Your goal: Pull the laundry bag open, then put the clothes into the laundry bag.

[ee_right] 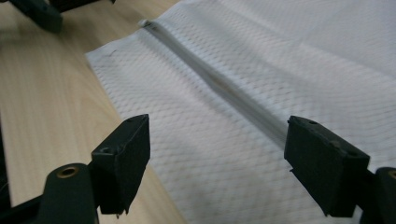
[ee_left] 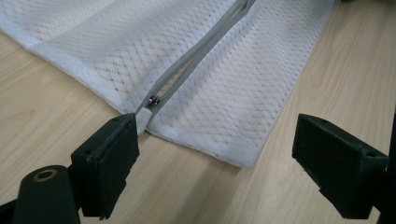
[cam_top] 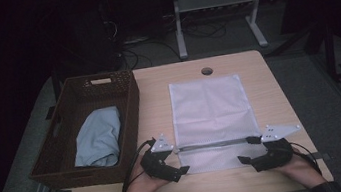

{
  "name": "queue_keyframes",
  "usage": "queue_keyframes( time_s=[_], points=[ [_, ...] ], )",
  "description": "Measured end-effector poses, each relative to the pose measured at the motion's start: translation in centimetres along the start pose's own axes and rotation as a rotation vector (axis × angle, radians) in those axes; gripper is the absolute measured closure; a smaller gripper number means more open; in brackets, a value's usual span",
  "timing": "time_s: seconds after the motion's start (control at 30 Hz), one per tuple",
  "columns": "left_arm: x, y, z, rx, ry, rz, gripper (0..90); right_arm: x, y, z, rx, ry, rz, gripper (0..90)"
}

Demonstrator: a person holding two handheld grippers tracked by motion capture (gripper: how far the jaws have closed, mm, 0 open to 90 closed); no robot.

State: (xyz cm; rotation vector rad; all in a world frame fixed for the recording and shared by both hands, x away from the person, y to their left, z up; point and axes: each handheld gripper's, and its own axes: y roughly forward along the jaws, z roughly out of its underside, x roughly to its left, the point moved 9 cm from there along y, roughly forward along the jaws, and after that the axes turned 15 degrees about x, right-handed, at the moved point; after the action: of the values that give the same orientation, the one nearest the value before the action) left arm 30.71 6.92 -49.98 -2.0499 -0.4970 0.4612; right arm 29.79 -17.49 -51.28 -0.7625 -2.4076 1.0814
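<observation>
We've got a white mesh bag [cam_top: 210, 115] lying flat on the pale wood counter [cam_top: 155, 93], rectangular, with a honeycomb weave that really shows up close. A grey zipper [cam_top: 213, 145] runs across it near our edge. In the left tool's view the little metal zipper pull [ee_left: 153, 101] sits right at the bag's corner, with a white tab poking out just beside one jaw; from the high view it's too small to pick out.

Left tool [cam_top: 181, 171] is at the bag's left edge, jaws spread wide and holding nothing, with the bag's corner lying between them. Right tool [cam_top: 244, 159] is at the right edge, also released, jaws apart over the mesh [ee_right: 219, 154] without pinching it. Whether that far jaw rests on the fabric, we can't tell.

To the left sits a dark woven basket [cam_top: 59, 147], rectangular with a handle slot, with a soft light blue cloth [cam_top: 98, 139] bundled inside. The high view is dim, so the cloth's folds are hard to make out.
</observation>
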Motion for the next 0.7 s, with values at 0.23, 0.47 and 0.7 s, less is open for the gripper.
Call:
queue_keyframes(
  time_s=[0.23,0.47,0.7],
  points=[
    [0.0,-0.7,-0.4,0.015,-0.009,0.005,14.0,1.6,0.3,0.6,0.010,-0.015,-0.025,18.1],
    [0.5,-1.7,-0.8,0.030,-0.032,-0.012,14.1,1.8,0.7,0.7,0.022,-0.027,-0.034,18.0],
    [1.0,-3.1,-1.6,0.020,-0.038,-0.023,14.4,1.4,0.5,0.7,0.011,-0.015,-0.023,17.9]
  ],
)
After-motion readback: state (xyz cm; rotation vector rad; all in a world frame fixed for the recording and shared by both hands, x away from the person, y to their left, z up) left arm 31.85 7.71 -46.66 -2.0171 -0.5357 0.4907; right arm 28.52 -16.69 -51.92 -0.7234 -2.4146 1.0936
